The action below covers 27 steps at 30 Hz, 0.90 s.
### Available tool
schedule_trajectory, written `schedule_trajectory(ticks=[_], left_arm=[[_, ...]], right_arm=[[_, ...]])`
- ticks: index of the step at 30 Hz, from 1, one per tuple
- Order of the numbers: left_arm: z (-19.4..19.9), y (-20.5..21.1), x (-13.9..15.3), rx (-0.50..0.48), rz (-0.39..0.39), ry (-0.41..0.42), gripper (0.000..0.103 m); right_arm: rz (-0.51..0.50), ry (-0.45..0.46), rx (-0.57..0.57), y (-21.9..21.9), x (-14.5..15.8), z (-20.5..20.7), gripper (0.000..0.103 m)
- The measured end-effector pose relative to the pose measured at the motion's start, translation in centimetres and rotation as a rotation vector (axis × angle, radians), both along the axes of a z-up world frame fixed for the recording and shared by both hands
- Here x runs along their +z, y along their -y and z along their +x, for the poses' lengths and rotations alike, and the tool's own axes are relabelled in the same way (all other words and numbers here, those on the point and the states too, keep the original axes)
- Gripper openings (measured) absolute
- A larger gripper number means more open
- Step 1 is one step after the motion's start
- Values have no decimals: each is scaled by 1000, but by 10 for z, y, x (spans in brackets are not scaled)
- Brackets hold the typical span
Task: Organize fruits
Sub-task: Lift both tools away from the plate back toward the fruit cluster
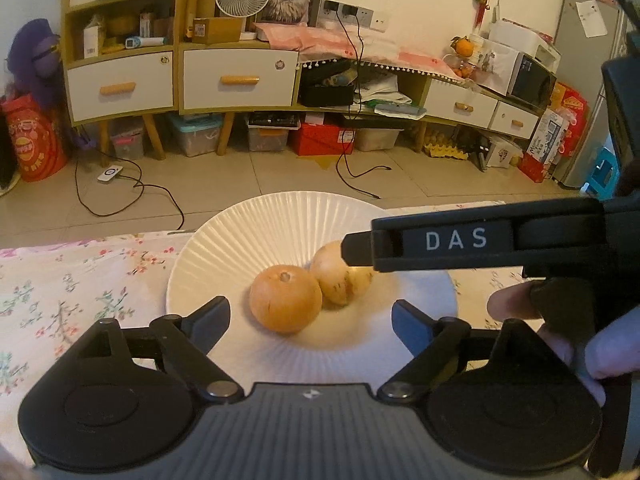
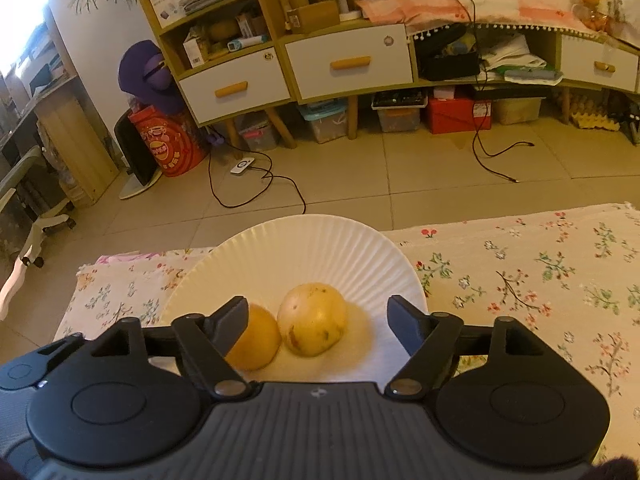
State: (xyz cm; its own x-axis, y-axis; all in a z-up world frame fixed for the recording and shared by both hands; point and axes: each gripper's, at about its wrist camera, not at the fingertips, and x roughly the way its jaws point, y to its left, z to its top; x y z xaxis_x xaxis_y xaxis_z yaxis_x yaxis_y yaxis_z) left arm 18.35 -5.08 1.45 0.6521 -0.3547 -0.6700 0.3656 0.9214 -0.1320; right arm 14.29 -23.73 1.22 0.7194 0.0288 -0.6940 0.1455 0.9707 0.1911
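Note:
A white ribbed plate (image 1: 256,232) lies on the floral tablecloth and holds an orange (image 1: 285,298) and a yellow speckled fruit (image 1: 336,280) side by side. My left gripper (image 1: 310,318) is open and empty, just in front of the orange. My right gripper (image 2: 318,316) is open, its jaws standing on either side of the yellow fruit (image 2: 312,318) without touching it. The orange (image 2: 258,338) sits partly behind its left finger (image 2: 230,320). The plate's rim (image 2: 312,232) shows beyond the fruits. The right gripper's side (image 1: 448,240), marked DAS, reaches over the plate in the left wrist view.
The floral tablecloth (image 2: 540,280) covers the table to the right of the plate and also to its left (image 1: 80,292). The table's far edge lies just past the plate, with tiled floor, cables (image 1: 132,188) and a cabinet (image 1: 240,76) beyond.

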Motion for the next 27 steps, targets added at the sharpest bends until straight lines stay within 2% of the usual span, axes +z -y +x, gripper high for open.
schedule_trajectory(ticks=[3,10,15,19,27], left_arm=[[-11,-7,5,10,9,0,74],[-34,-20,14,31,33,9,75],[-45,-26,19,39,38,7,76],[-58,-32,23,46,33,15,83],[-79,-39,22,45,47,8,84]], right_arm=[[-9,-2,-5,-1,4,-9,79],[-21,2,-19,-4,14,-30,86],[-36,3,-22,-7,19,-45,89],[-58,2,-13,-11,22,-56,92],[-73,-6,-11,-18,24,-78,95]])
